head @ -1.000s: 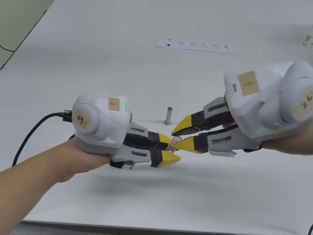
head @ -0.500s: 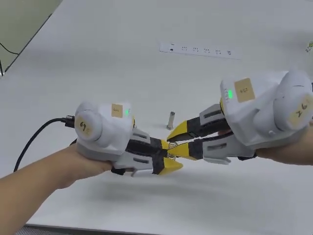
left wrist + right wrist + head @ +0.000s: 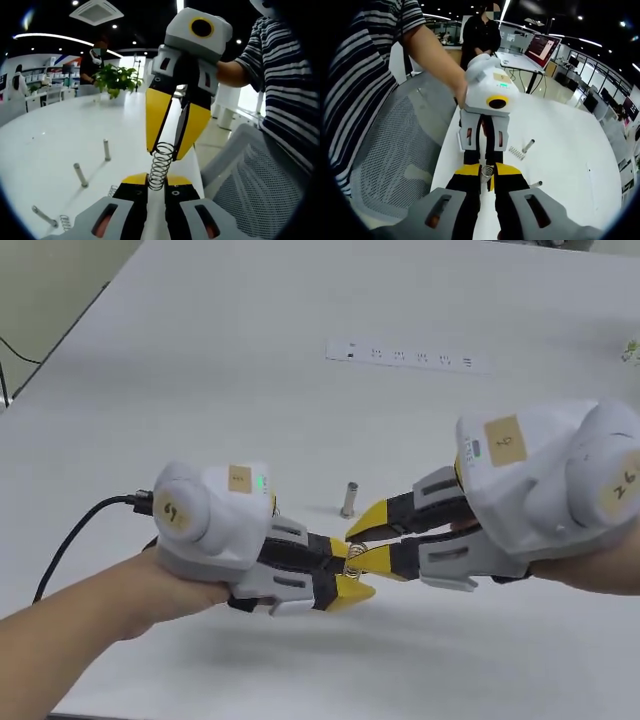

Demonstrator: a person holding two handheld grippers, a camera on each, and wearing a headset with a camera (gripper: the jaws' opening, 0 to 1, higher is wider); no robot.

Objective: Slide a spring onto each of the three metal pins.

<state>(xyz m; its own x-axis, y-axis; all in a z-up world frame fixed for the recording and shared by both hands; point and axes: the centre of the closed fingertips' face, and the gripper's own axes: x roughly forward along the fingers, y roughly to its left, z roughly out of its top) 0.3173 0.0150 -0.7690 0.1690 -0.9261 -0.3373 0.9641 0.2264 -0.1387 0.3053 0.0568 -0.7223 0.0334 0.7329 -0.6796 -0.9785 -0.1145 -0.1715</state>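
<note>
A small coil spring (image 3: 354,553) is held between the tips of both grippers above the white table (image 3: 250,400). In the left gripper view my left gripper (image 3: 156,181) is shut on the spring's (image 3: 159,167) lower end. The right gripper (image 3: 164,150) comes in from above, and its yellow jaws meet the upper coils. In the right gripper view the spring (image 3: 487,171) sits between my right gripper's (image 3: 486,175) jaws, which look shut on it. One metal pin (image 3: 349,498) stands upright just behind the tips. Two upright pins (image 3: 106,149) (image 3: 80,174) and a lying pin (image 3: 44,216) rest on the table.
Two loose springs (image 3: 112,190) (image 3: 64,221) lie near the pins. A white power strip (image 3: 410,357) lies across the far part of the table. The left gripper's black cable (image 3: 75,530) trails off to the left. A mesh chair (image 3: 390,165) stands beside the table edge.
The right gripper's jaws have drawn closer together around the spring's end. Both grippers stay tip to tip, and the picture has shifted slightly with the head.
</note>
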